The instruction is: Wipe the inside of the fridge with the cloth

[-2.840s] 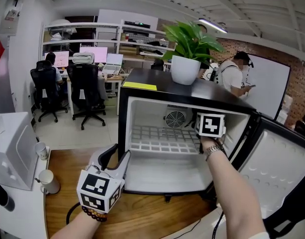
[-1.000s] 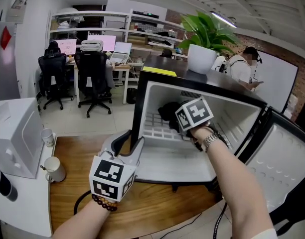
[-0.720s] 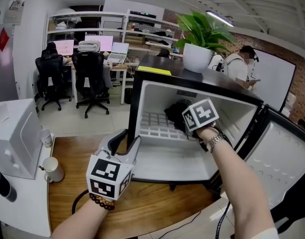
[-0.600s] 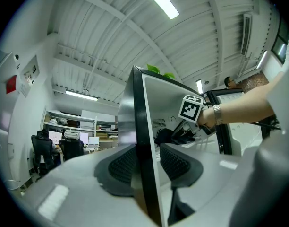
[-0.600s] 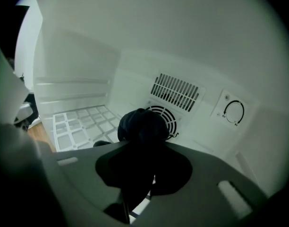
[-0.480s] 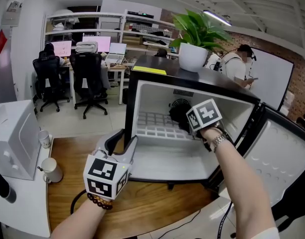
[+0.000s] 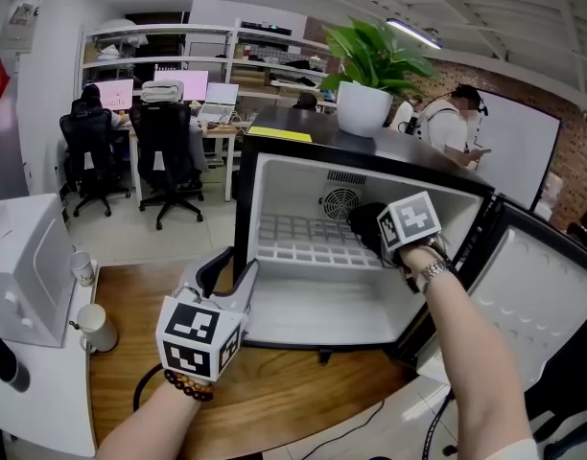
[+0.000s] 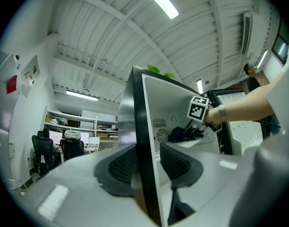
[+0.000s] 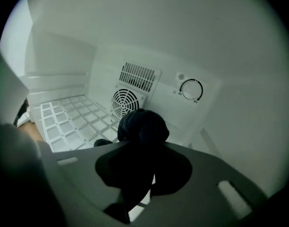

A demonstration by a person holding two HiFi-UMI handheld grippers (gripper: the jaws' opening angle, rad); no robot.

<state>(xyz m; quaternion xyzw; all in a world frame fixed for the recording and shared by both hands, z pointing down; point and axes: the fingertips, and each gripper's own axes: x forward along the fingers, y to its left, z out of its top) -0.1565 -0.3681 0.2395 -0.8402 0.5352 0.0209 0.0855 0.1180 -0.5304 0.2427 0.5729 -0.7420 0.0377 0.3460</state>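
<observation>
The dark cloth (image 7: 367,221) sits bunched inside the open fridge (image 7: 313,310), up at the right part of the back wall, just beside the round fan grille (image 7: 340,202). In the right gripper view the cloth (image 9: 142,126) bulges out past the fingertips as a rounded wad in front of the fan grille (image 9: 125,103), with a round dial (image 9: 191,90) on the wall to its right. The right gripper (image 7: 378,230) is clamped on the cloth, its jaws closed onto the dark fabric, and it reaches in above the white wire shelf (image 7: 308,242). The left gripper (image 7: 224,274) is at the fridge's front left edge; in its own view the left gripper (image 8: 145,162) has one pad on each side of the side wall (image 8: 140,141), gripping that edge. The fridge door (image 7: 528,305) hangs open to the right. A potted plant (image 7: 365,103) stands on the black top. The fridge rests on a wooden table (image 7: 274,391), and two mugs (image 7: 92,326) stand at the far left.
</observation>
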